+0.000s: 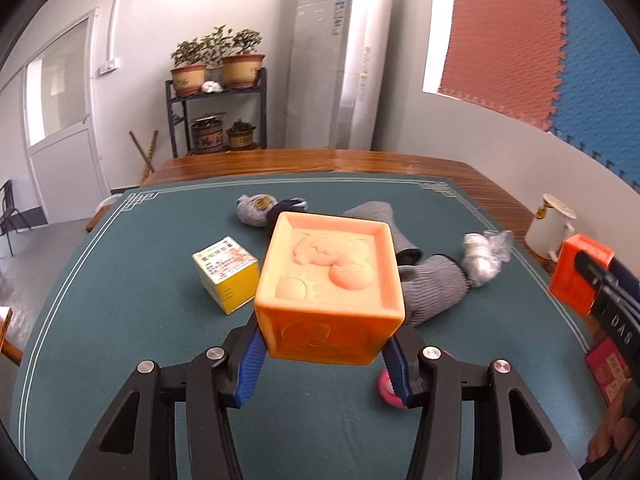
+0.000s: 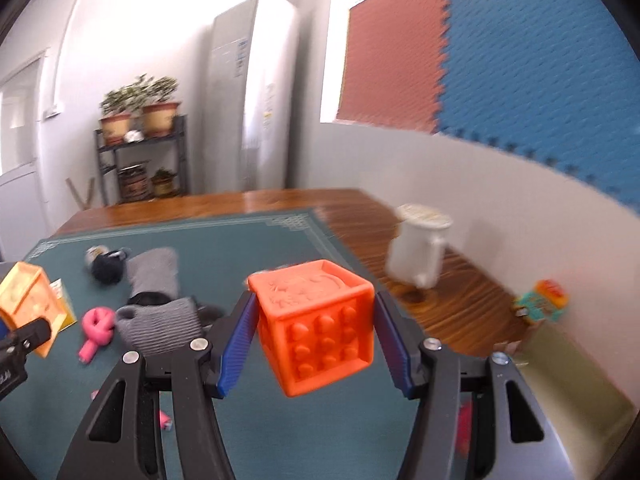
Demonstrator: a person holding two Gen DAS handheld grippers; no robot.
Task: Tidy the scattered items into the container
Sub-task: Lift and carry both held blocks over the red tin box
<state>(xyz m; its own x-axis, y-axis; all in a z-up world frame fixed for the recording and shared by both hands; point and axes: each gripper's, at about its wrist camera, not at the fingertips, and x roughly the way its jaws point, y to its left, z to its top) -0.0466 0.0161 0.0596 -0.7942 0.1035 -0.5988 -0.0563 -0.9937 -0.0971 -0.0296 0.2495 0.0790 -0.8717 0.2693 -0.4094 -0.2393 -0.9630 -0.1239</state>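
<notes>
Over the green table mat I have my left gripper pinching 1 pale-orange embossed cube and my right gripper clamping 1 bright-orange studded cube.

White mug on wooden table, potted plants behind

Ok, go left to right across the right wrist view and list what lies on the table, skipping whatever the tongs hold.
Yellow box → pink knotted toy → grey sock → white mug → small colourful toy by the wall.
</notes>
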